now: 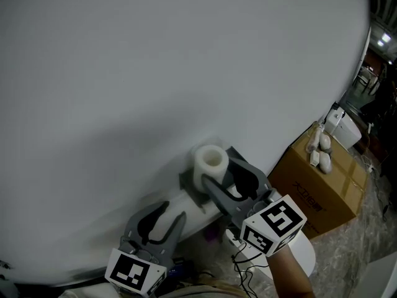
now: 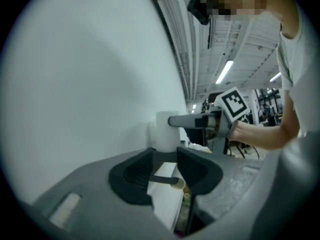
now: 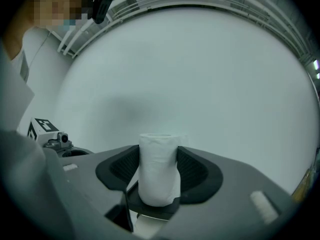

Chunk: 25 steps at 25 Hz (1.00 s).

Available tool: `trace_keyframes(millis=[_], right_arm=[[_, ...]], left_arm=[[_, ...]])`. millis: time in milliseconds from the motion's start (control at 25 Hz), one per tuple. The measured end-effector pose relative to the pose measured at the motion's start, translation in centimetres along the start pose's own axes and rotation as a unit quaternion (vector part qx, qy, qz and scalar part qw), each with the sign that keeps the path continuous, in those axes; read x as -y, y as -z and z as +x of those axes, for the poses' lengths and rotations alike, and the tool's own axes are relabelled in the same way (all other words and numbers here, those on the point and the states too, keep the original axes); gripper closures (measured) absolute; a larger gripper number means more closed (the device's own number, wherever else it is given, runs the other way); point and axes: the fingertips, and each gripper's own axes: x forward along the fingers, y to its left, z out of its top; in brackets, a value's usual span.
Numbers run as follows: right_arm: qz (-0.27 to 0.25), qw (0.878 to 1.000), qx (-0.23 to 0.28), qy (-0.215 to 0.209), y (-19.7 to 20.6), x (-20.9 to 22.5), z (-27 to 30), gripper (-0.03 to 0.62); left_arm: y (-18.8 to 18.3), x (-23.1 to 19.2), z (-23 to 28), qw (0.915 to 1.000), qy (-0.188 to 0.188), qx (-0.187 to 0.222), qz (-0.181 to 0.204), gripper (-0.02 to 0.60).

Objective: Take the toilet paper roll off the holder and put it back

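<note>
The white toilet paper roll [image 1: 209, 159] [image 3: 159, 169] stands on end by the white wall, over a grey holder bracket [image 1: 191, 188]. My right gripper [image 1: 218, 166] [image 3: 159, 170] has both pads against the roll's sides and is shut on it. In the left gripper view the roll [image 2: 165, 129] shows beyond the jaws with a right finger [image 2: 187, 120] laid along it. My left gripper [image 1: 164, 213] [image 2: 164, 166] sits lower left, open. A thin dark rod with a pale tip [image 2: 165, 180] lies across its gap, above a white ledge [image 2: 167, 201].
The white wall [image 1: 155, 73] fills most of the head view. A cardboard box [image 1: 322, 188] with small white items [image 1: 319, 148] on top stands to the right on a stone floor. The person's arm [image 2: 260, 134] and shirt show at the right of the left gripper view.
</note>
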Motion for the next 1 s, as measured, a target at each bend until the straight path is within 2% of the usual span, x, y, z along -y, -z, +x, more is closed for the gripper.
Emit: trace_keyframes(millis=[280,400,560,800,1000], right_arm=[[0.001,1.000,0.018,0.017,-1.6,-0.7,-1.6,0.353],[0.001,0.999,0.026,0.035,-2.7,-1.4,-3.0,0.353],[-0.004,0.997,0.033,0.064,-3.7,-1.8,-5.1,0.353],[-0.015,0.993,0.036,0.116,-2.8,-1.3,-9.0,0.353],[-0.024,0.987,0.031,0.158,-3.9,-2.9,-14.2,0.353]], left_arm=[[-0.5,1.1,0.7,0.9994,0.031,-0.004,0.015,0.413],[-1.6,2.2,0.5,0.9984,0.055,-0.011,0.003,0.408],[-2.6,3.9,1.0,0.9955,0.093,-0.007,0.012,0.402],[-2.0,8.1,3.1,0.9859,0.166,0.003,0.022,0.388],[-3.9,13.4,2.2,0.9733,0.228,0.011,0.022,0.379]])
